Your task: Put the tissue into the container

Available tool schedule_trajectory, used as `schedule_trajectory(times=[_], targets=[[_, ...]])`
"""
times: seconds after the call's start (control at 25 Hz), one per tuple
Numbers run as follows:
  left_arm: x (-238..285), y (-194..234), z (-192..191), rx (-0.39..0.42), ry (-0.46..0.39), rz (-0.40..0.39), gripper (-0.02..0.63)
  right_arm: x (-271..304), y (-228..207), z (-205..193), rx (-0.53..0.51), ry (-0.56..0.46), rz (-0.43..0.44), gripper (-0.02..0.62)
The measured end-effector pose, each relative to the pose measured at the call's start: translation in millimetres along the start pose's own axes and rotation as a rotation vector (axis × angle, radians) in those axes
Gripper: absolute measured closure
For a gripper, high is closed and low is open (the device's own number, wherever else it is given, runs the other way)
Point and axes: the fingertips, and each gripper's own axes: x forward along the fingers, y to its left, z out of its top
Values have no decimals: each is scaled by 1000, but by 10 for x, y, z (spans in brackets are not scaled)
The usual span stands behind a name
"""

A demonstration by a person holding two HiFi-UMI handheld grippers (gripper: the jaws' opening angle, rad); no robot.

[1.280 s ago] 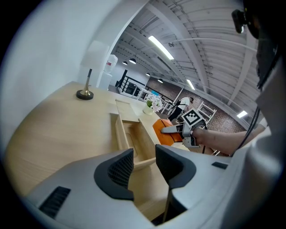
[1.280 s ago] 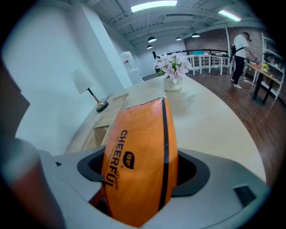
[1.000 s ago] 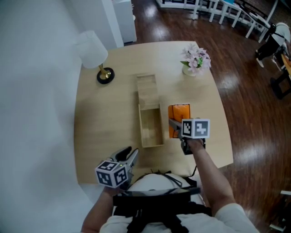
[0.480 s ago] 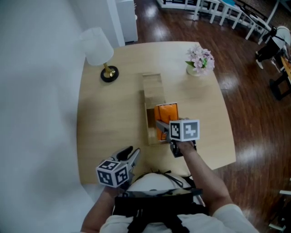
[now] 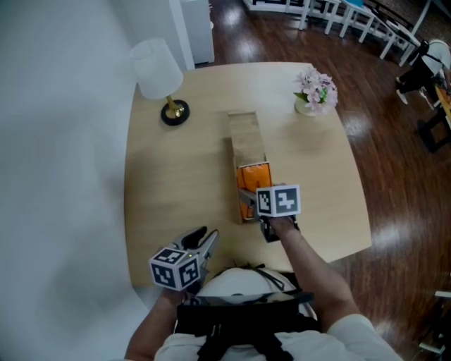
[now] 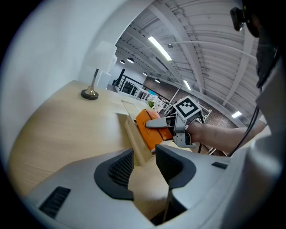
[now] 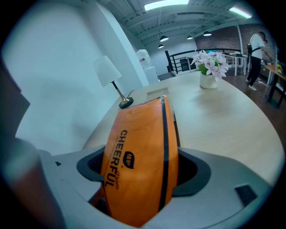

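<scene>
The orange tissue pack (image 5: 254, 175) hangs over the near half of the open wooden container (image 5: 235, 158), tilted on its edge. My right gripper (image 5: 252, 192) is shut on it, its jaws standing wide across the pack (image 7: 140, 161). In the left gripper view the pack (image 6: 149, 129) sits just above the container's wall (image 6: 133, 136), with the right gripper (image 6: 163, 127) clamped on it. My left gripper (image 5: 199, 240) rests low at the table's near edge, apart from the container, its jaws (image 6: 145, 167) open and empty.
A white-shaded lamp (image 5: 156, 69) stands at the table's far left. A vase of pink flowers (image 5: 316, 92) is at the far right. The container's lid (image 5: 244, 130) lies beyond it. Dark wood floor and white chairs (image 5: 352, 17) surround the table.
My right gripper has carried the tissue pack leftward, from beside the container's right wall to over its near half. The left gripper has stayed in place.
</scene>
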Motion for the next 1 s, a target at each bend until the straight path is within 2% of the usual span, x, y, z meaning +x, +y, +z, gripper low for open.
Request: schedule_trajectory(times=[0.16,0.32,0.44,1.0], targets=[[-43,86,-17,-4,-1,6,446,106,-58,-105,-43,20,-68,183],[-84,129,-10,-9,-1,8,446,159,-35,-116,-53,14,-82,171],[-90,138,-12,-8,1,6,446,178,-12,-94,-44,10,-67,139],[-78,74,-9,14,11,-11,446,96,-3,-87,22,17,-11,138]])
